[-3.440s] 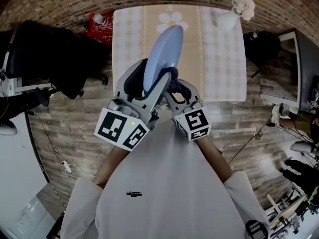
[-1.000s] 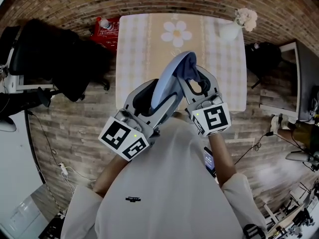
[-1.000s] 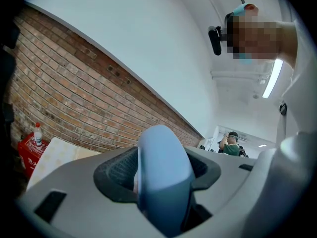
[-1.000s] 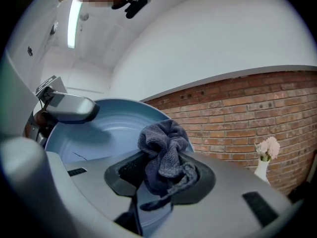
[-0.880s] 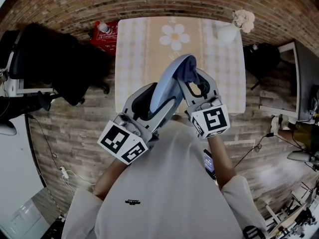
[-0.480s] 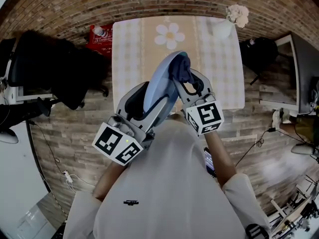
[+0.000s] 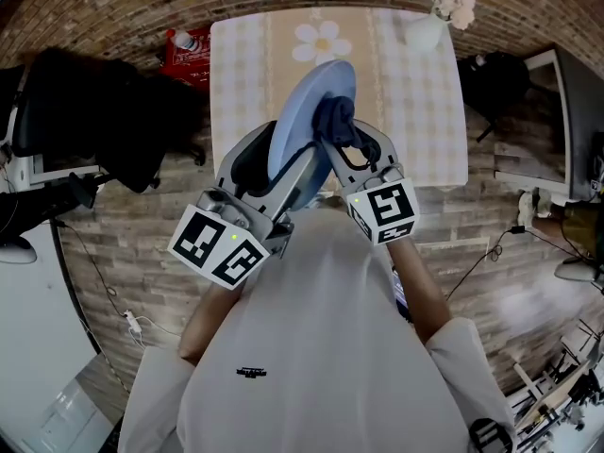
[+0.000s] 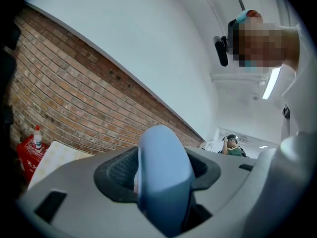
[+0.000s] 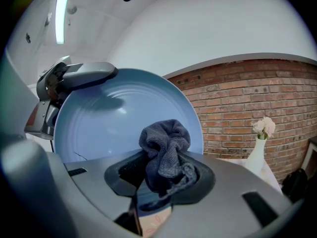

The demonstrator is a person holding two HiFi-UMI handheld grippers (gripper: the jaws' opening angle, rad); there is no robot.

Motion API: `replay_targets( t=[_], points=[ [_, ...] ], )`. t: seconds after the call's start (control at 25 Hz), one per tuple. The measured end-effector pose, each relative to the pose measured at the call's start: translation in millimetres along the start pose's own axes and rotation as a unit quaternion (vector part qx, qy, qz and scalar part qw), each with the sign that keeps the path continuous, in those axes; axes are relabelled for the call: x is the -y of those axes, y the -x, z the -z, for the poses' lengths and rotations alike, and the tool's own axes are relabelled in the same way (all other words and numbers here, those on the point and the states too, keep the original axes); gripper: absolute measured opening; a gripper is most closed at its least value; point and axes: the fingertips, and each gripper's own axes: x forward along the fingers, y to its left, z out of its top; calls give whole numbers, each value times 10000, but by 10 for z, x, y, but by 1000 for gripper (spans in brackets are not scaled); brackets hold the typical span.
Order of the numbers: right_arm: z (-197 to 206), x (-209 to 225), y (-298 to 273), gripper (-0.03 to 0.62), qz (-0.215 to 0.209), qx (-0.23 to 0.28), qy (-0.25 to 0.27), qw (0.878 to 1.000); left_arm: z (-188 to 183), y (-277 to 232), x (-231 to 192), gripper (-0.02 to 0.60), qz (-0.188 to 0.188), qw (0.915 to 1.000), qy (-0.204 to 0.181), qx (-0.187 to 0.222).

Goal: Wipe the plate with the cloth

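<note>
A light blue plate (image 7: 307,111) is held on edge above the table, its rim clamped in my left gripper (image 7: 280,163), which is shut on it. In the left gripper view the plate (image 8: 163,177) shows edge-on between the jaws. My right gripper (image 7: 338,138) is shut on a dark grey cloth (image 7: 333,121) that presses against the plate's face. In the right gripper view the bunched cloth (image 9: 166,150) sits in front of the plate (image 9: 114,118), low on its face, and my left gripper's finger (image 9: 84,73) grips the plate's upper left rim.
Below stands a table (image 7: 415,111) with a checked cloth and a daisy print (image 7: 319,38). A white vase with flowers (image 7: 429,22) is at its far right corner. A red crate with a bottle (image 7: 184,43) lies left of the table. Dark chairs stand at both sides.
The cloth has slid down the plate's face from the top rim toward its middle. The plate now stands higher and shows more of its face.
</note>
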Motion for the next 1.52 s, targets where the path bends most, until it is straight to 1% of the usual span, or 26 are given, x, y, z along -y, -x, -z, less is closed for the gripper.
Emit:
replay_targets(
  t=[0.2,0.52,0.68,0.8,1.08,1.32,1.52],
  points=[
    [142,-136,76,158,-130,-164,45,9998,42,-16,-82,247,-57,9998,209,31],
    [121,-427,190,158,-445,-120,75,9989,66,-43,-122,247,-87,9997,225,48],
    [-8,-563,215,158,-647,83,85,9978,94,-71,-146,247,-120,9997,230,4],
    [-146,-617,215,158,-779,388,223,9960,107,-86,-157,247,-119,9997,229,-23],
    [-359,-586,234,158,-906,878,153,9919,141,-125,-127,247,-123,9996,247,-21],
    [-514,-454,183,158,-851,1054,203,9906,135,-151,-96,247,-112,9996,234,-66],
    [-639,-283,125,158,-705,1151,290,9904,127,-166,-60,247,-42,9997,218,-104]
  ],
)
